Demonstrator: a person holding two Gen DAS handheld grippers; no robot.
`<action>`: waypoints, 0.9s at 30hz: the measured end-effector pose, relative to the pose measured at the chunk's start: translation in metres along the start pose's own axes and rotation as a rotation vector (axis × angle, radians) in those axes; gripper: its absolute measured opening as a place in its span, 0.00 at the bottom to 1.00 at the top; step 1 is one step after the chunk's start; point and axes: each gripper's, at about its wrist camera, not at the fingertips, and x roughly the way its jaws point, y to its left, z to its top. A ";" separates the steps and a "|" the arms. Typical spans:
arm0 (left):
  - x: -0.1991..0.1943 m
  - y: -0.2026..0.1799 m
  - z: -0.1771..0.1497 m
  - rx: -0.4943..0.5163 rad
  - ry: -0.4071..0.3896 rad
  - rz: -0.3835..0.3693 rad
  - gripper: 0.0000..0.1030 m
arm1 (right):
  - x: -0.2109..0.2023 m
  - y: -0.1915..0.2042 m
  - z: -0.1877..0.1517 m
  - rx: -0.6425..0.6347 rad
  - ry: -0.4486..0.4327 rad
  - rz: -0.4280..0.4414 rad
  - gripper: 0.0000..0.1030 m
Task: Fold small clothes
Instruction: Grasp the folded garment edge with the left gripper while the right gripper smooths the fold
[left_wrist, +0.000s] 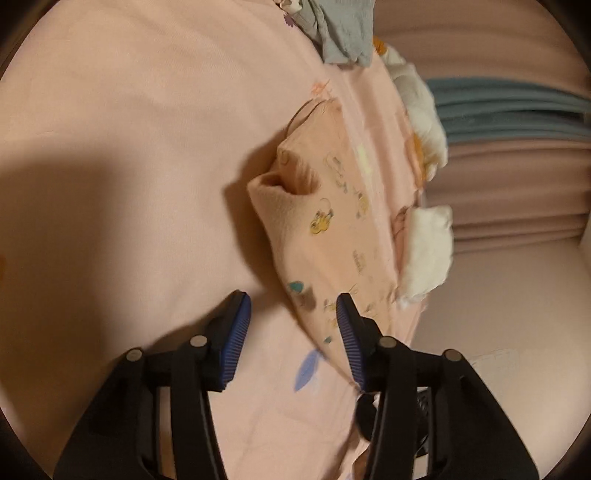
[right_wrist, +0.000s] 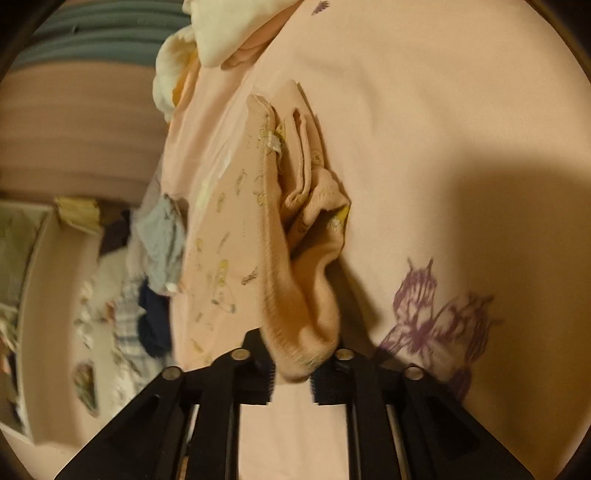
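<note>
A small peach garment (left_wrist: 332, 221) with cartoon prints lies folded lengthwise on the pink bed sheet (left_wrist: 129, 147). My left gripper (left_wrist: 293, 321) is open just above the sheet. Its blue pads (left_wrist: 238, 325) stand apart, and the right one rests against the garment's near end without pinching it. In the right wrist view the same garment (right_wrist: 306, 258) runs away from me with its stitched hem up. Its bunched near corner sits between the black fingers of my right gripper (right_wrist: 293, 373), which is slightly open, and I see no pad pressing on the cloth.
White folded cloths (left_wrist: 424, 251) and a grey garment (left_wrist: 343, 33) lie along the bed's right edge. A grey-blue cloth (right_wrist: 162, 240) and mixed laundry (right_wrist: 129, 325) lie at the left of the right wrist view. The sheet (right_wrist: 443, 110) carries a purple flower print (right_wrist: 424, 317).
</note>
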 end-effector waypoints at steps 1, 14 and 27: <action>-0.001 -0.001 0.001 0.001 -0.038 -0.018 0.51 | -0.001 0.003 -0.001 -0.011 -0.003 0.002 0.31; 0.060 -0.030 0.051 -0.076 -0.165 -0.037 0.59 | 0.042 0.024 0.025 -0.012 -0.054 0.075 0.51; 0.006 -0.051 0.007 0.177 -0.108 0.098 0.12 | -0.002 0.036 0.005 -0.124 -0.042 0.049 0.11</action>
